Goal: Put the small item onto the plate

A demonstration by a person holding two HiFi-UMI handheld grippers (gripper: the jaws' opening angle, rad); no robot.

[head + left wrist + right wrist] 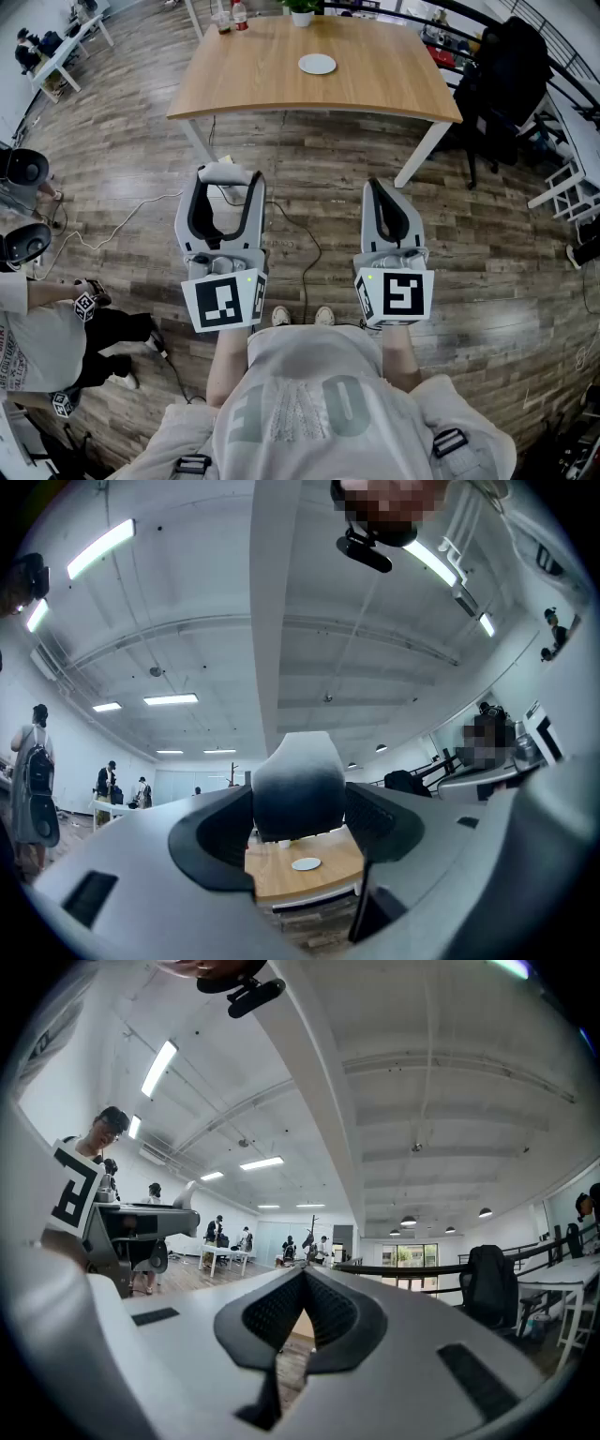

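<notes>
Left gripper (pixel 228 187) is clamped on the small item (pixel 295 782), a rounded white-and-grey piece wedged right between its jaws up at the tips. Over on the other side, the right gripper (pixel 376 189) has its jaws pressed together with nothing between them. Straight ahead, well beyond both sets of jaws, the white plate (pixel 317 64) lies flat on the wooden table (pixel 375 89), far apart from the item, and past the plate a white pot (pixel 302 17) with a green plant in it stands at the table's far edge.
</notes>
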